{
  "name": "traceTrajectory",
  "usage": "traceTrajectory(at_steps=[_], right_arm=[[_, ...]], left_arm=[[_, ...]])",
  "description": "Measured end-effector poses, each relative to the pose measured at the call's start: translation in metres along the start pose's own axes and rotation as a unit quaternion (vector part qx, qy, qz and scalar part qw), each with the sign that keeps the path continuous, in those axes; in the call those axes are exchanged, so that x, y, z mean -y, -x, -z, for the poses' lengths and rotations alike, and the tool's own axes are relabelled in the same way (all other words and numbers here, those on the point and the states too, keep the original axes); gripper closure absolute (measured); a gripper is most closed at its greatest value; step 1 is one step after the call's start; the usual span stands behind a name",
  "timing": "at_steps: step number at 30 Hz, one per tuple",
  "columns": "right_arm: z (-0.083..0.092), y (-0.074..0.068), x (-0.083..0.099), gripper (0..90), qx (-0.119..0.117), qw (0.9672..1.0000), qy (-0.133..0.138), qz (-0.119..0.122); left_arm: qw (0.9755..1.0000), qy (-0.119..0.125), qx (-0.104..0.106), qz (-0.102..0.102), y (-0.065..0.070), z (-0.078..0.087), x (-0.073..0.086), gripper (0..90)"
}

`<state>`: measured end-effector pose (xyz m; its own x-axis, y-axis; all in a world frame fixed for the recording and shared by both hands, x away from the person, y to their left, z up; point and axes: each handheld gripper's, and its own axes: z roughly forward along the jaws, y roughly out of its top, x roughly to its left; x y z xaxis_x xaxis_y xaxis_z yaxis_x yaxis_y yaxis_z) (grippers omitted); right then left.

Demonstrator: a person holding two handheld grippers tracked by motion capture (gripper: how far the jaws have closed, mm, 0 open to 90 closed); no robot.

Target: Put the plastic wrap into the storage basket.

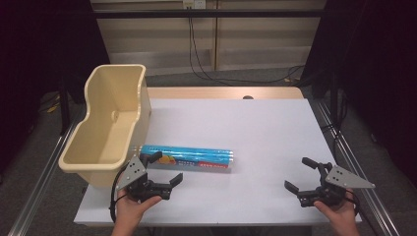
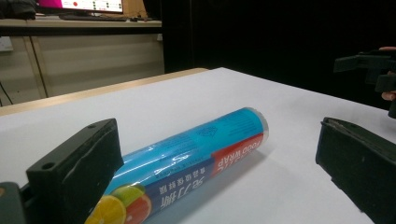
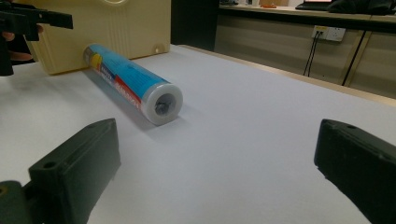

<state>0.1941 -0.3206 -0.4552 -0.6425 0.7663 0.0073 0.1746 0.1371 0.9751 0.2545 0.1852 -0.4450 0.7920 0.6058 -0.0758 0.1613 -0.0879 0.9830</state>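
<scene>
Left claw, jaws spread wide, straddles the near end of the food wrap roll without pinching it; the grasp is not yet made, and lifting remains. The roll lies flat on the desk, its left end just beside the beige bin. Right claw, likewise spread and empty, rests well apart to the right.

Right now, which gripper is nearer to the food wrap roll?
Left. The left gripper is open at the near left end of the food wrap roll, one of its fingers beside it. The right gripper, also open, sits apart toward the table's right edge.
</scene>
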Motion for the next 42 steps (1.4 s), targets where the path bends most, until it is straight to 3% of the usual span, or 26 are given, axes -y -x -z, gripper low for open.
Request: traceTrajectory(at_steps=[13, 18, 23, 24, 32, 42], right_arm=[[0.001, 0.001, 0.001, 0.0, 0.0, 1.0, -0.004, -0.003], [0.002, 0.001, 0.001, 0.0, -0.001, 1.0, -0.004, -0.003], [0.002, 0.001, 0.002, 0.0, -0.002, 1.0, -0.007, -0.002], [0.002, 0.001, 0.002, 0.0, -0.002, 1.0, -0.009, 0.0], [0.001, 0.0, 0.002, 0.1, -0.005, 0.9999, -0.012, 0.001], [0.001, -0.001, 0.002, 0.1, -0.007, 0.9999, -0.014, 0.007]], left_arm=[[0.9996, -0.026, -0.002, -0.015, -0.001, -0.012, -0.006, 0.1], [0.9981, -0.053, -0.001, -0.03, 0.0, -0.024, -0.009, 0.2], [0.9973, -0.068, 0.005, -0.028, 0.0, -0.032, -0.013, 0.5], [0.9959, -0.085, 0.008, -0.031, 0.0, -0.034, -0.014, 0.5], [0.9947, -0.098, 0.022, -0.02, -0.004, -0.044, -0.019, 0.6], [0.99, -0.133, 0.033, -0.031, -0.01, -0.065, -0.03, 0.7]])
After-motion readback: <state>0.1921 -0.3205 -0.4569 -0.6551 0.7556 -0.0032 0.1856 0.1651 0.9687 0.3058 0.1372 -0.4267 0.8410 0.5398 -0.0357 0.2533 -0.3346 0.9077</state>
